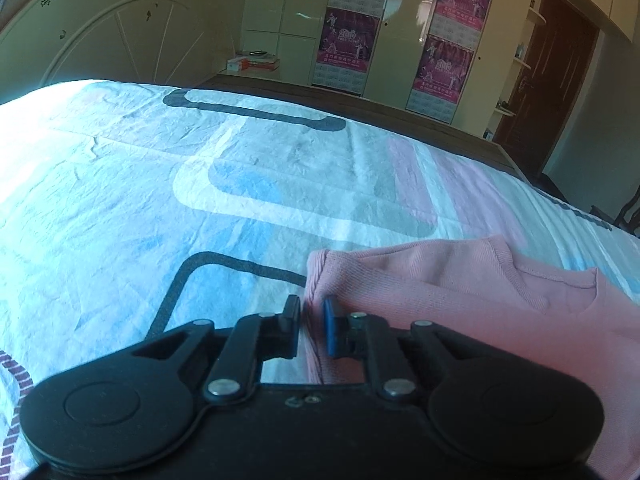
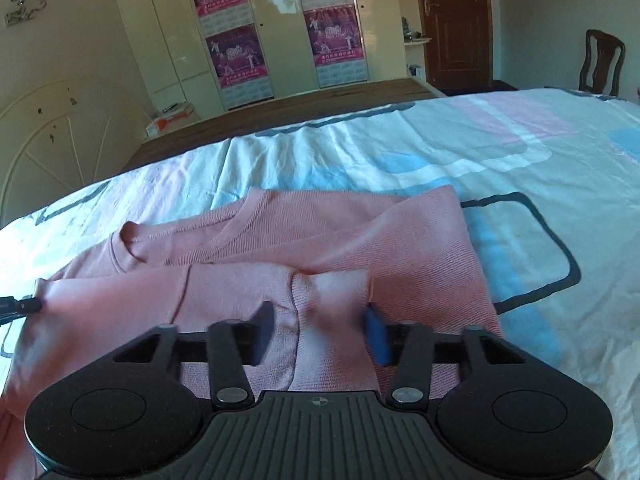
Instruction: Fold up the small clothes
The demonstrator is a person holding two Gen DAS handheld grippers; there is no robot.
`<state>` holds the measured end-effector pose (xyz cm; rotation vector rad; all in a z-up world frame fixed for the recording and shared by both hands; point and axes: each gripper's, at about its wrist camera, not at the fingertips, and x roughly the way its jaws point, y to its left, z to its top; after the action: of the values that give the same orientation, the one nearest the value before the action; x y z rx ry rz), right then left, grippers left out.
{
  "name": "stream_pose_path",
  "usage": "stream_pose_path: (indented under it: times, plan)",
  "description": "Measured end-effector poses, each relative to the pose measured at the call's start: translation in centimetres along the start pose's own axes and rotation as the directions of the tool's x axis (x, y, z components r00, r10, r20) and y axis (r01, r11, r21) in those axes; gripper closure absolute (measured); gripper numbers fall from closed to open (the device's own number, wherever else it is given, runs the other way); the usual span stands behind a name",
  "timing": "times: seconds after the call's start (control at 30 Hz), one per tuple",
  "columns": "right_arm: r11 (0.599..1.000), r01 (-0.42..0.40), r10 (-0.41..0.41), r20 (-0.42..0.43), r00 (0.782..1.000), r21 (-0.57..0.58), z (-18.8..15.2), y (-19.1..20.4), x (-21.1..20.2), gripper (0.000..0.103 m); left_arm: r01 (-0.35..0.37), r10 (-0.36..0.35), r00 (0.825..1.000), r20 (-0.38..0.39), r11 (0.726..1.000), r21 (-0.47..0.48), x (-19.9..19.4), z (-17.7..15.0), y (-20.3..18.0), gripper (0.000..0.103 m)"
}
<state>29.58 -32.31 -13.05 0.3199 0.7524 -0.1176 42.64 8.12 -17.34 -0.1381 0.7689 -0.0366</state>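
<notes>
While the pink sweater (image 2: 320,240) lies partly folded on the bed (image 2: 520,152), we judge it soft, light and floppy. Left gripper (image 1: 312,312) jaws are pinched on its edge hem. Right gripper (image 2: 320,328) jaws stand open around a cuff, not pressing. Best hold: hems and cuffs.

The small garment (image 2: 328,236) is a plain dusty pink knit with fine ribbing. The bed sheet (image 1: 120,184) beneath it is white with pale blue and pink blocks and dark grey rounded outlines. The hand-held gripper (image 2: 320,334) is black with blue pads, and magenta posters (image 2: 236,54) hang on the cream wardrobe (image 2: 160,40).
</notes>
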Motion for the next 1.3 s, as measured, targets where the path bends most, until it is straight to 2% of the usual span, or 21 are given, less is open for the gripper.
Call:
stream_pose_path:
  times: [0.03, 0.07, 0.17, 0.23, 0.3, 0.43, 0.5, 0.57, 0.63, 0.67, 0.73, 0.8, 0.87, 0.93, 1.0, 1.07, 1.1, 1.13, 1.17, 1.2, 1.3]
  plan:
    - [1.0, 0.01, -0.01, 0.019, 1.0, -0.009, 0.1, 0.1, -0.4, 0.04, -0.009, 0.009, 1.0, -0.005, 1.0, 0.007, 0.1, -0.1, 0.3, 0.075]
    - [1.0, 0.021, -0.021, 0.025, 0.999, -0.022, 0.1, 0.1, -0.6, 0.04, -0.006, 0.006, 1.0, -0.01, 1.0, 0.018, 0.3, -0.2, 0.4, 0.074]
    - [0.998, 0.044, -0.043, 0.016, 0.999, -0.045, 0.1, 0.4, -0.5, 0.041, -0.014, 0.015, 1.0, -0.013, 0.999, 0.045, -0.4, 0.1, -0.3, 0.077]
    - [0.998, 0.051, -0.05, 0.064, 0.997, -0.027, 0.4, 0.4, -1.2, 0.041, -0.01, 0.01, 1.0, 0.009, 1.0, 0.023, -1.7, 0.3, -0.4, 0.079]
    - [0.998, 0.054, -0.051, 0.101, 0.994, -0.025, 0.7, 0.5, -2.0, 0.041, 0.025, -0.025, 1.0, 0.014, 1.0, 0.016, -3.6, 0.0, -0.8, 0.079]
    - [0.998, -0.004, 0.007, 0.049, 0.999, -0.065, 0.4, 1.5, -1.8, 0.041, 0.114, -0.115, 0.993, 0.008, 0.991, 0.066, -7.3, -2.5, -2.9, 0.077]
    - [0.997, -0.024, 0.026, 0.023, 0.999, -0.08, -0.1, 2.2, -1.3, 0.041, 0.164, -0.162, 0.986, -0.033, 0.983, 0.083, -7.9, -4.2, -4.2, 0.076]
    - [0.995, -0.037, 0.037, -0.003, 0.999, -0.092, -0.6, 2.8, -0.7, 0.041, 0.183, -0.176, 0.981, -0.078, 0.977, 0.105, -7.5, -6.0, -5.1, 0.074]
    - [0.993, -0.063, 0.06, -0.027, 0.998, -0.096, -1.1, 3.4, -0.3, 0.04, 0.156, -0.147, 0.985, -0.09, 0.981, 0.111, -6.8, -7.7, -4.9, 0.074]
    - [0.992, -0.067, 0.064, -0.033, 0.997, -0.107, -1.4, 3.8, -0.4, 0.04, 0.146, -0.141, 0.989, -0.05, 0.981, 0.125, -7.0, -8.4, -4.5, 0.075]
    - [0.99, -0.072, 0.068, -0.036, 0.997, -0.124, -1.7, 4.1, -0.7, 0.04, 0.103, -0.1, 0.995, -0.023, 0.983, 0.155, -7.3, -8.8, -3.9, 0.079]
    - [0.988, -0.069, 0.066, -0.027, 0.997, -0.136, -1.8, 4.2, -1.1, 0.04, 0.084, -0.083, 0.996, -0.014, 0.989, 0.126, -7.6, -8.8, -2.6, 0.089]
    - [0.989, -0.049, 0.047, -0.021, 0.999, -0.14, -1.8, 3.9, -1.2, 0.04, 0.077, -0.077, 0.997, -0.011, 0.991, 0.112, -7.7, -8.9, -1.7, 0.095]
    - [0.991, -0.015, 0.01, -0.037, 0.999, -0.131, -1.9, 3.2, -0.6, 0.04, 0.07, -0.07, 0.998, -0.009, 0.99, 0.121, -7.8, -8.8, -1.7, 0.095]
    - [0.99, 0.018, -0.035, -0.12, 0.992, -0.138, -2.3, 2.5, 0.7, 0.041, 0.041, -0.041, 0.999, -0.001, 0.994, 0.106, -8.1, -8.7, -1.5, 0.096]
    - [0.995, 0.001, -0.01, -0.083, 0.997, -0.102, -2.2, 1.8, -0.4, 0.04, 0.031, -0.03, 1.0, -0.005, 0.997, 0.068, -8.8, -8.5, -0.8, 0.096]
    - [0.998, -0.006, 0.003, -0.064, 0.998, -0.059, -1.9, 1.1, -1.1, 0.04, 0.029, -0.029, 1.0, -0.006, 0.997, 0.07, -9.3, -8.5, -0.7, 0.09]
    - [0.999, -0.002, 0.0, -0.052, 0.999, -0.034, -1.9, 0.5, -1.5, 0.04, 0.024, -0.023, 1.0, -0.008, 0.997, 0.078, -9.8, -8.6, -0.8, 0.08]
    - [1.0, 0.009, -0.01, -0.057, 0.998, -0.021, -1.9, 0.0, -1.5, 0.04, 0.008, -0.008, 1.0, -0.003, 0.996, 0.09, -10.4, -8.8, -1.0, 0.064]
    - [1.0, 0.014, -0.015, -0.085, 0.996, -0.011, -2.0, -0.4, -1.1, 0.04, -0.002, 0.001, 1.0, 0.008, 0.994, 0.106, -10.9, -9.1, -1.1, 0.059]
    - [0.999, -0.019, 0.024, -0.117, 0.993, 0.046, -2.2, -1.2, -0.7, 0.04, -0.015, 0.015, 1.0, 0.002, 0.989, 0.146, -11.8, -10.3, -1.2, 0.059]
